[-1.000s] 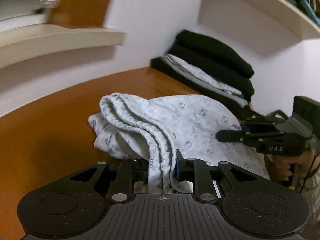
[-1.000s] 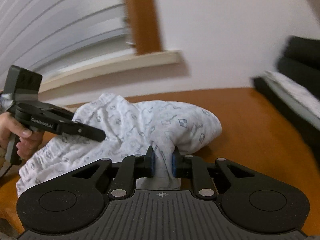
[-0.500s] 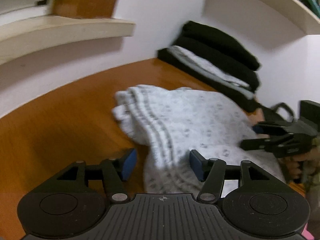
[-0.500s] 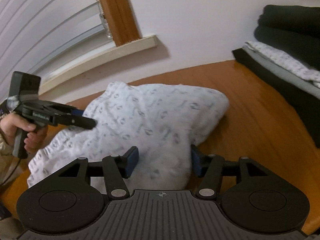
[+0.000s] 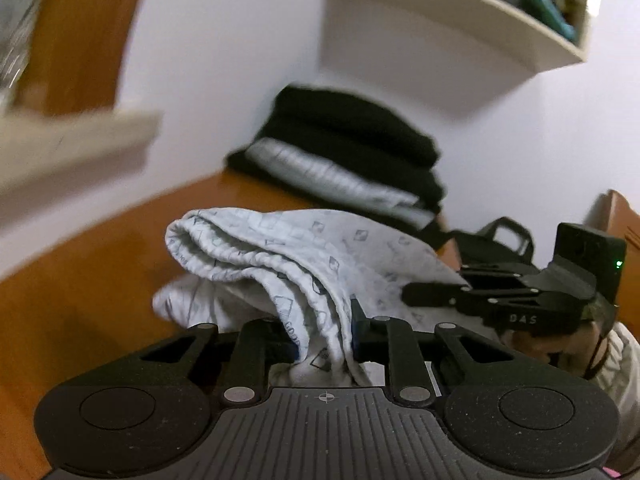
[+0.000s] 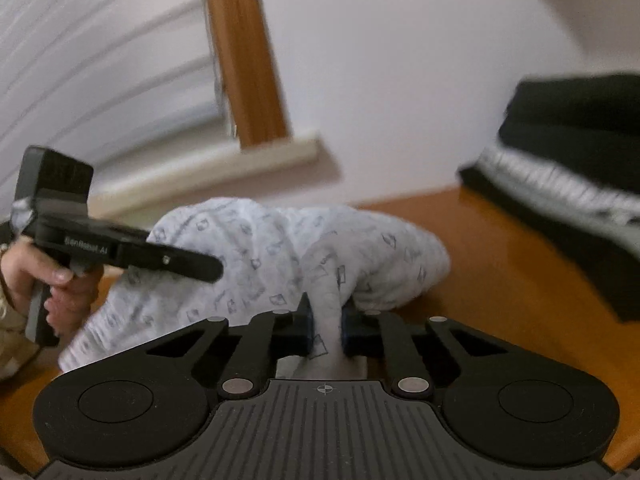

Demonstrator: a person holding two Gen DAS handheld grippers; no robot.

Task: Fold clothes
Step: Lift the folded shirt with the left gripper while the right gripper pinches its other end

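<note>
While closing, each claw pinching bunched patterned garment (image 5: 320, 264): left claw (image 5: 325, 336), right claw (image 6: 325, 330).

Bare wooden tabletop (image 5: 80, 280) lies open to the left of the bunched patterned garment (image 5: 304, 256). Far right corner blocked: stack of folded dark clothes (image 5: 352, 152) against the wall, its near edge close to the garment. Window sill (image 6: 224, 172) overhangs the table's back edge; wall shelf (image 5: 460, 4) sits high above the stack.
</note>
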